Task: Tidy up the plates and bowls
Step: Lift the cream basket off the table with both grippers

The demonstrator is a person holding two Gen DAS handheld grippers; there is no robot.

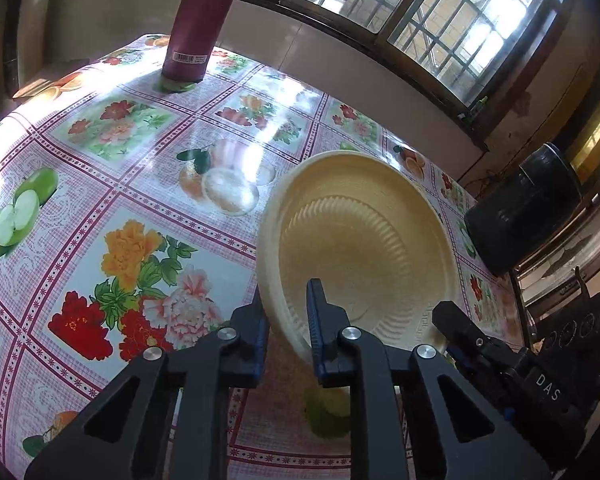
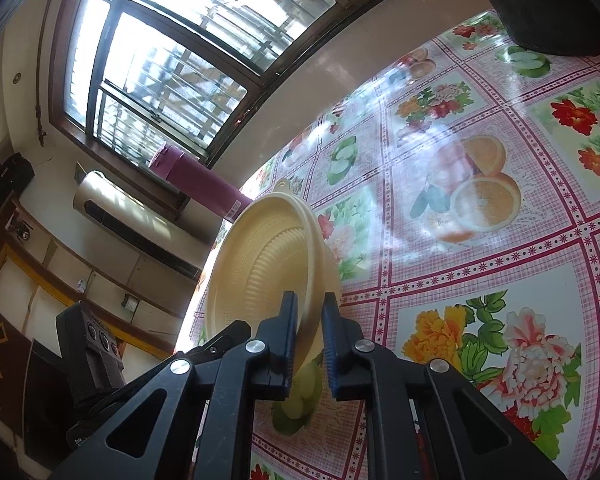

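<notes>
A cream plastic bowl (image 1: 364,236) with a ribbed inside is held tilted above the floral tablecloth (image 1: 140,184). My left gripper (image 1: 288,312) is shut on its near rim, one finger inside and one outside. My right gripper (image 2: 310,316) is shut on the rim of the same cream bowl (image 2: 260,268), which stands nearly on edge in the right wrist view. The right gripper also shows at the lower right of the left wrist view (image 1: 452,324), at the bowl's other side. The left gripper's body (image 2: 92,340) shows at the lower left of the right wrist view.
A tall maroon flask (image 1: 202,20) stands at the table's far edge; it also shows in the right wrist view (image 2: 200,180). A black cylindrical pot (image 1: 524,216) sits at the table's right edge. Barred windows (image 1: 440,12) run behind the table.
</notes>
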